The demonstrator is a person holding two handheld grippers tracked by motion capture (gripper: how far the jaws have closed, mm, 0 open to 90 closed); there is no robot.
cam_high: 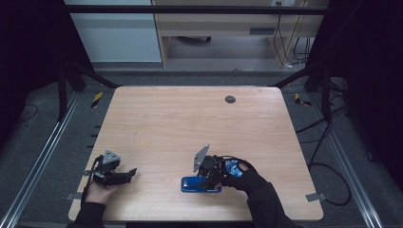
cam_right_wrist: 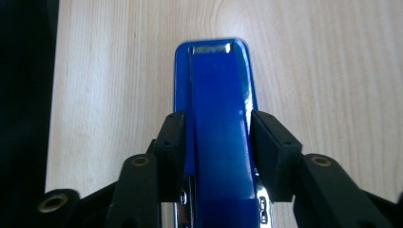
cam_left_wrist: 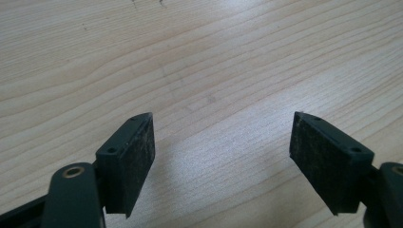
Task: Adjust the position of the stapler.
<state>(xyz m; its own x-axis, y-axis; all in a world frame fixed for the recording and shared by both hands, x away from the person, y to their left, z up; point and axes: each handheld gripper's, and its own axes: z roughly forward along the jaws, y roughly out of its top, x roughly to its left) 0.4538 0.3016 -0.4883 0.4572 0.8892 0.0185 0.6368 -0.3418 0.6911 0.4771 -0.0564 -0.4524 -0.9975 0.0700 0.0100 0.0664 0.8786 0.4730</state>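
**tabletop_tim:** While the right gripper (cam_right_wrist: 216, 142) sits low over the near edge of the table (cam_high: 190, 118), where exactly is the blue stapler (cam_right_wrist: 216, 118) compared to the fingers (cam_right_wrist: 171, 142)?

**gripcam_gal:** Right between them. In the right gripper view one black finger is on each long side of it, roughly at its middle. The left one looks like it's touching the blue side; the right one is tight up against the other side, maybe with a sliver of a gap. Honestly I can't tell whether they're actually squeezing it or just sitting alongside.

**tabletop_tim:** And which way is it pointing?

**gripcam_gal:** Its long axis runs straight along the gripper's own line, with the rounded nose and the little metal strip pointing away from the camera. From the high view it lies flat on the wood, lengthwise along the near edge, nose toward the person's left, just in front of the right hand (cam_high: 240, 176).

**tabletop_tim:** What about the other side?

**gripcam_gal:** The left gripper (cam_left_wrist: 221, 142) is well apart from the stapler, near the left front corner. Its fingers are spread wide over bare wood, nothing between them.
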